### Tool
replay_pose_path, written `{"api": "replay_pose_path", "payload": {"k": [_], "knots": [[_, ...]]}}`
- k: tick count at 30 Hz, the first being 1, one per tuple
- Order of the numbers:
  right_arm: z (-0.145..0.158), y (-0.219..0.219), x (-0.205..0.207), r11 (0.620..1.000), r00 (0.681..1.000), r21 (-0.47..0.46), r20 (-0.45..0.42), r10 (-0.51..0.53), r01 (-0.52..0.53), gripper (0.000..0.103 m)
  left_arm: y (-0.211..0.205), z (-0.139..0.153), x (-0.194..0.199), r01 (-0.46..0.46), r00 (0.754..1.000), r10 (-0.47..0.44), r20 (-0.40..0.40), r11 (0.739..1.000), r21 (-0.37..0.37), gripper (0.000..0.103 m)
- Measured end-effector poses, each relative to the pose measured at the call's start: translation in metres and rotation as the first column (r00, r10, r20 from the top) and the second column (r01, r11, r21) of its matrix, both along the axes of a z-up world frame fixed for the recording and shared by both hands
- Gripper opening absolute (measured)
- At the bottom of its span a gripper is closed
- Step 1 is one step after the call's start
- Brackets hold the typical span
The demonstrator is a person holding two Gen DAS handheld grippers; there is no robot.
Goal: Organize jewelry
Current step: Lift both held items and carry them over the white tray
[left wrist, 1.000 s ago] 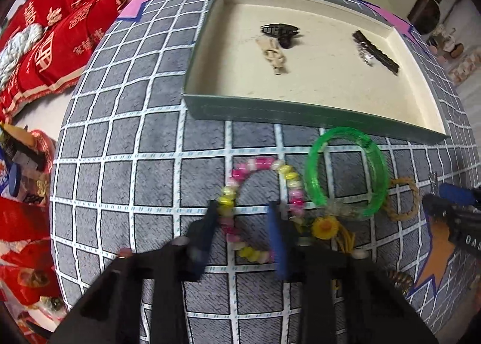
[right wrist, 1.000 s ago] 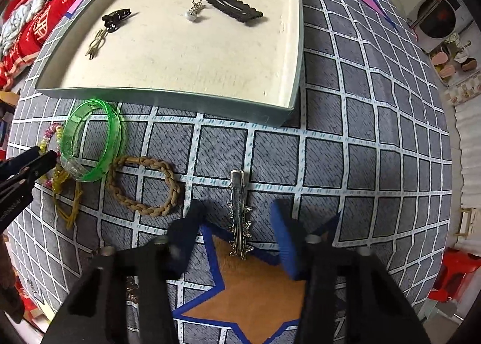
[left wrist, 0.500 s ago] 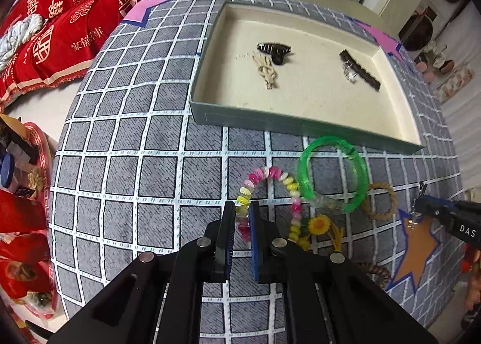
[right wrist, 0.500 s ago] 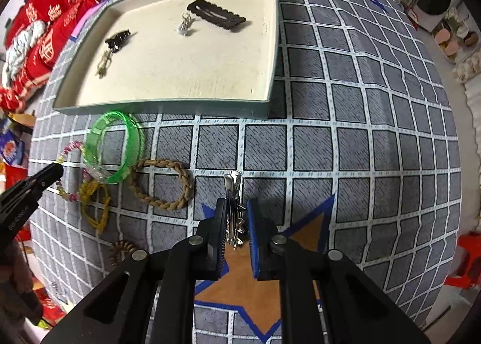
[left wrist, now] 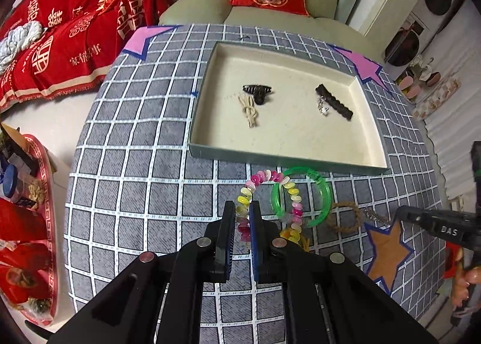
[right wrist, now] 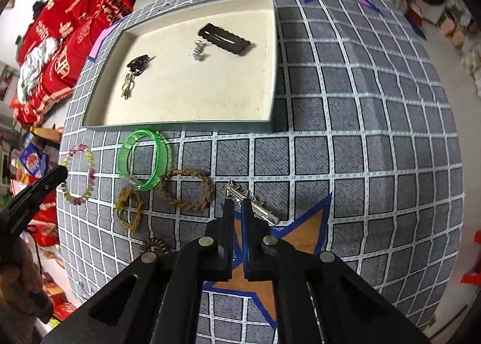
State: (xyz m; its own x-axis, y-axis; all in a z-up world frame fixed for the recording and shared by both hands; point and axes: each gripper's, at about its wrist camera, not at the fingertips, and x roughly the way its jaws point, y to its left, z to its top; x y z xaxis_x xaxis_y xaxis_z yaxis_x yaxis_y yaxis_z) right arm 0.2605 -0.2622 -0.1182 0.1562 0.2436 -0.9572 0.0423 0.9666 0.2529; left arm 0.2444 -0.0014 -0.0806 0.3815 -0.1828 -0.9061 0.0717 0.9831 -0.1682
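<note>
My left gripper (left wrist: 242,207) is shut on the pink and yellow bead bracelet (left wrist: 272,177), lifted above the grid cloth; it also shows in the right wrist view (right wrist: 78,175). My right gripper (right wrist: 237,204) is shut on the silver spiked hair clip (right wrist: 255,202), held crosswise above the cloth. The cream tray (left wrist: 270,160) (right wrist: 180,126) holds a black claw clip (left wrist: 257,92), a beige knot piece (left wrist: 249,108), a black barrette (left wrist: 333,102) and a small silver charm (left wrist: 323,106).
On the cloth before the tray lie a green bangle (left wrist: 300,193) (right wrist: 144,160), a braided brown ring (left wrist: 344,219) (right wrist: 188,190), a yellow band (right wrist: 129,211) and a brown coil tie (right wrist: 156,246). A red tray of items (left wrist: 27,223) stands left, a sofa behind.
Both grippers closed from open, the left on the bead bracelet, the right on the spiked clip. Both then rose and drew back from the cloth with their items.
</note>
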Motion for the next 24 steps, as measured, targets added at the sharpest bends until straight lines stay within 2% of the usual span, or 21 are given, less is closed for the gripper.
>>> {"api": "replay_pose_path", "payload": {"k": [1,3,5,6,7,9,11,14,15,17,18,21,24], "knots": [[-0.005,-0.004,0.002,0.999,0.999,0.039,-0.027,-0.023,0.024,0.005,0.002,0.001,0.0,0.001,1.0,-0.001,0.002,1.0,0.0,0.018],[-0.015,-0.004,0.0,0.997,0.997,0.051,-0.061,-0.052,0.055,0.009,0.003,0.0,0.0,0.001,1.0,-0.001,0.003,1.0,0.0,0.018],[-0.021,0.003,0.001,1.0,0.998,0.009,-0.055,-0.027,0.027,0.029,0.003,0.0,0.0,0.0,1.0,0.0,-0.003,1.0,-0.001,0.018],[-0.022,0.008,0.002,1.0,0.999,-0.023,-0.042,0.009,-0.01,0.052,0.002,-0.001,0.0,-0.001,1.0,0.001,-0.007,1.0,0.0,0.018],[-0.023,0.012,0.002,0.997,0.999,-0.061,-0.027,0.045,-0.047,0.061,0.001,-0.002,-0.001,-0.001,1.0,0.001,-0.01,1.0,0.001,0.018],[-0.024,0.021,0.0,0.984,0.991,-0.126,0.002,0.13,-0.129,0.061,-0.001,-0.005,-0.002,0.0,1.0,0.0,-0.017,1.0,0.001,0.018],[-0.031,0.028,0.0,0.964,0.978,-0.167,-0.005,0.207,-0.205,0.06,-0.003,-0.008,-0.004,0.003,1.0,-0.003,-0.022,1.0,0.004,0.018],[-0.047,0.035,0.001,0.942,0.963,-0.203,-0.04,0.265,-0.268,0.052,-0.004,-0.009,-0.006,0.007,1.0,-0.007,-0.029,1.0,0.006,0.018],[-0.047,0.038,0.0,0.934,0.96,-0.224,-0.028,0.28,-0.279,0.045,-0.005,-0.009,-0.006,0.008,1.0,-0.008,-0.029,1.0,0.006,0.018],[-0.046,0.045,-0.003,0.917,0.948,-0.248,-0.027,0.317,-0.313,0.022,-0.005,-0.008,-0.006,0.01,1.0,-0.01,-0.028,1.0,0.005,0.018],[-0.046,0.046,-0.004,0.915,0.946,-0.245,-0.035,0.322,-0.32,0.018,-0.005,-0.008,-0.006,0.012,1.0,-0.012,-0.027,1.0,0.004,0.018],[-0.042,0.046,-0.008,0.927,0.952,-0.223,-0.028,0.304,-0.302,0.018,-0.006,-0.004,-0.005,0.012,1.0,-0.012,-0.022,1.0,-0.002,0.018],[-0.031,0.036,-0.012,0.951,0.964,-0.158,-0.019,0.265,-0.265,0.018,-0.009,0.002,-0.003,0.018,1.0,-0.018,-0.01,1.0,-0.009,0.018]]}}
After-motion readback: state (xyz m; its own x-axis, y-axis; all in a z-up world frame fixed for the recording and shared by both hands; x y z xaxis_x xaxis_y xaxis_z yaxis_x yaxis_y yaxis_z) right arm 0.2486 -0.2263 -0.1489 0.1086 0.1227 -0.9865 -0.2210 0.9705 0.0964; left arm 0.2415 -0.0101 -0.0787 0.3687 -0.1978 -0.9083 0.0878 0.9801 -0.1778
